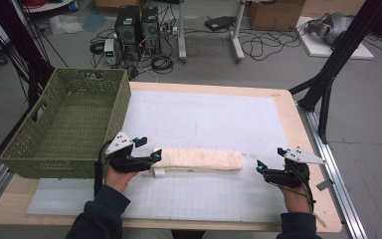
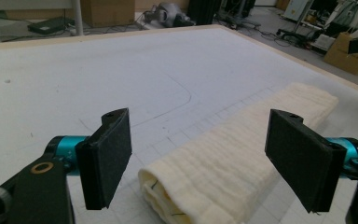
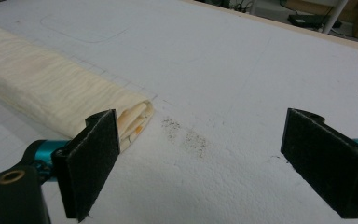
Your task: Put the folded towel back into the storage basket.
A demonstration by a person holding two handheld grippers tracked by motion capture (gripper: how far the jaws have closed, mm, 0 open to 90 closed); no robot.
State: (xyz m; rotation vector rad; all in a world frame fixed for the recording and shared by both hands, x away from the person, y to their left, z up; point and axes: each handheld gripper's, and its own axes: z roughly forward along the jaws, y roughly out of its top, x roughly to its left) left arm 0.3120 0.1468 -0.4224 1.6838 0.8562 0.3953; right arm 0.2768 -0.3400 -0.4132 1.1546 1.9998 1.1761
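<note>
A cream folded cloth (image 1: 199, 160) lies as a long narrow roll across the white mat (image 1: 219, 119). My left gripper (image 1: 155, 156) is open at the roll's left end; in the left gripper view the cloth (image 2: 242, 154) lies between and just past the two black pads (image 2: 109, 156), untouched. My right gripper (image 1: 259, 168) stands open a short way off the roll's right end. In the right gripper view the cloth's end (image 3: 74, 100) sits beyond the left pad (image 3: 91, 161), and bare mat lies between the jaws.
A green woven basket (image 1: 69, 124) stands at the table's left, close to my left hand. A small white tag (image 1: 158, 173) lies by the cloth's left end. The mat shows a smudged grey patch (image 3: 186, 137). Black frame legs (image 1: 328, 74) rise at the far right.
</note>
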